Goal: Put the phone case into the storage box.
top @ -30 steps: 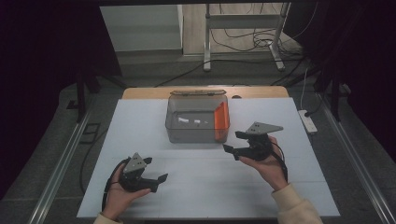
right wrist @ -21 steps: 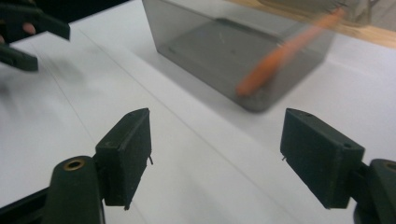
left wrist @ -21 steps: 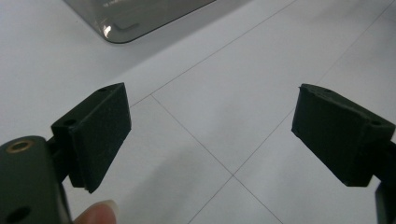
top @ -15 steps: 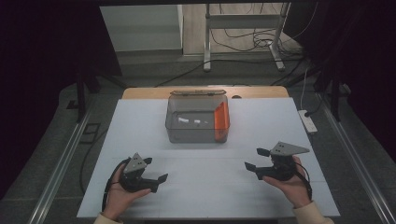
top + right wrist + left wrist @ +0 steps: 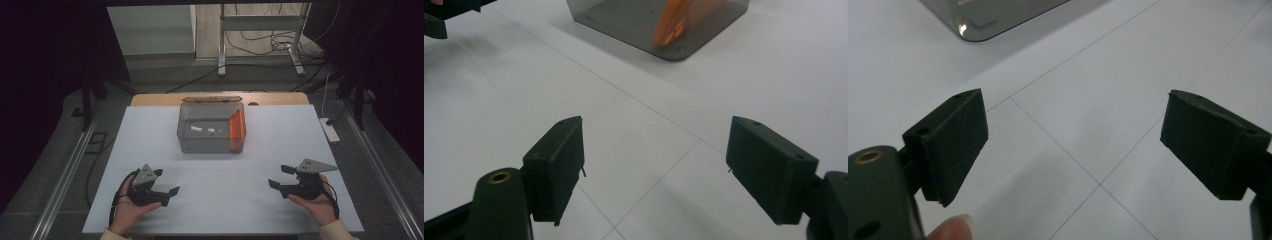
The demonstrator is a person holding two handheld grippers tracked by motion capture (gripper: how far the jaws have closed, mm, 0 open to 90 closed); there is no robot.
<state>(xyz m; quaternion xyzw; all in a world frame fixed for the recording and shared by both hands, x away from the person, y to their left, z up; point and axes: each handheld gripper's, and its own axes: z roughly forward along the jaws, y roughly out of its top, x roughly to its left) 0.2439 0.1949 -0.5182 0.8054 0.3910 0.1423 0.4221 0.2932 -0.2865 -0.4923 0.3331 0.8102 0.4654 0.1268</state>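
Near edge of white table (image 5: 225, 200): left gripper (image 5: 167, 187) held in left hand (image 5: 127, 212), jaws spread wide, nothing between them, only bare table surface behind. Right gripper (image 5: 276, 176) held in right hand (image 5: 315, 205) at the opposite side, jaws likewise spread wide and empty. Both grippers low over the table, well apart from each other.

Farther back, centred: grey translucent box (image 5: 210, 132), standing on the table, well apart from both grippers. Orange panel (image 5: 237, 127) at its right end; small white items (image 5: 202, 130) inside, too small to identify.

Beyond the table: floor with cables (image 5: 260, 45).
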